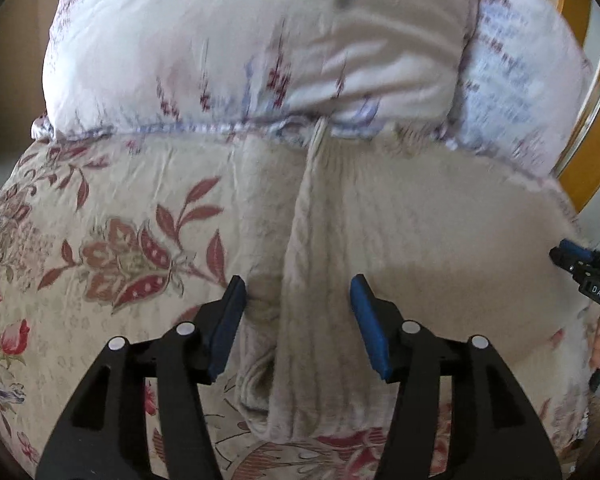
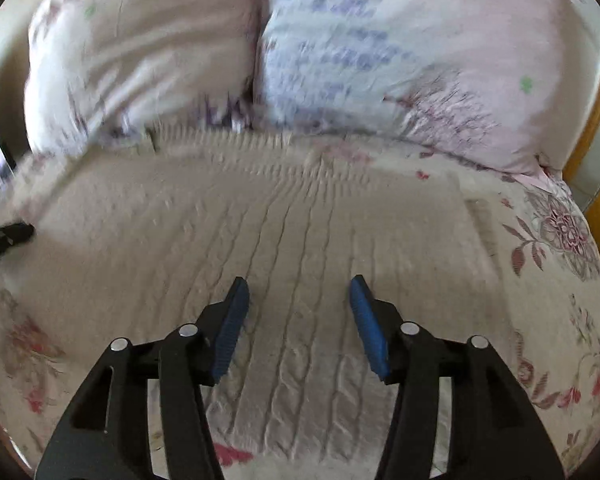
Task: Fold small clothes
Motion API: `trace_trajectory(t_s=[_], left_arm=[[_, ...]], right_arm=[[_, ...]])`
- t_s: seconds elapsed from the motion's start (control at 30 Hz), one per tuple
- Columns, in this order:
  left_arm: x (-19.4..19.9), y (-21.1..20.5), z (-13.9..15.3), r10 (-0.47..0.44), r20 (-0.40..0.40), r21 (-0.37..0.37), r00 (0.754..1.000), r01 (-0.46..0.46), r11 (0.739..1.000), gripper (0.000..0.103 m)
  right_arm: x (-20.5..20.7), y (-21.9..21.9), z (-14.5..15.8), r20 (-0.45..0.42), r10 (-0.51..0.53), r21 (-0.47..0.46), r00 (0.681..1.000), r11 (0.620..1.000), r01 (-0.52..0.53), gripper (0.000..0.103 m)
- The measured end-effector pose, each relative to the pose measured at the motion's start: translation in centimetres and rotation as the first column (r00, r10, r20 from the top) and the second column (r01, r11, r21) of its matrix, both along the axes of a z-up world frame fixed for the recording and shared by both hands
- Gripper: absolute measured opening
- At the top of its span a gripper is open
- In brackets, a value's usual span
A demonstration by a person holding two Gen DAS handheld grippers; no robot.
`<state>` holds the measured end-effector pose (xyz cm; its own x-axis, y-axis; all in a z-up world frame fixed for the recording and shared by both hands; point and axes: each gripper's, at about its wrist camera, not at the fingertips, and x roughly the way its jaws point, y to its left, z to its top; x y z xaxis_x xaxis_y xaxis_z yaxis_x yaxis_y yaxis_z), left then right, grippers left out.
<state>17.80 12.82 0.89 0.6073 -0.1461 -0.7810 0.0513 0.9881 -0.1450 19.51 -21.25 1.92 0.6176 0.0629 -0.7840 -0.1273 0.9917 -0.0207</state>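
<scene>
A cream cable-knit sweater lies spread on the floral bedspread. In the left wrist view the sweater fills the right half, and a long folded sleeve or edge runs down toward the camera. My left gripper is open and empty, its blue pads either side of that fold, just above it. My right gripper is open and empty, hovering over the middle of the sweater. It also shows at the right edge of the left wrist view. The left gripper's tip shows at the left edge of the right wrist view.
Two pale floral pillows lie along the far edge of the sweater. The left one also shows in the left wrist view. A wooden bed frame runs along the right side. The bedspread extends left of the sweater.
</scene>
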Motion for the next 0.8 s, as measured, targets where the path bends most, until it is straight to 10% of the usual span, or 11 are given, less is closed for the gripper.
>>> trace_trajectory(t_s=[0.33, 0.8], left_arm=[[1.3, 5.7, 0.4, 0.104, -0.046, -0.325, 0.994, -0.113, 0.939, 0.061], [5.9, 5.7, -1.1, 0.113, -0.127, -0.495, 0.985, -0.162, 0.854, 0.063]], right_arm=[[-0.6, 0.4, 0.8, 0.048, -0.003, 0.063, 0.999, 0.998, 0.000, 0.059], [-0.1, 0.9, -0.5, 0.025, 0.010, 0.096, 1.000, 0.995, -0.012, 0.063]])
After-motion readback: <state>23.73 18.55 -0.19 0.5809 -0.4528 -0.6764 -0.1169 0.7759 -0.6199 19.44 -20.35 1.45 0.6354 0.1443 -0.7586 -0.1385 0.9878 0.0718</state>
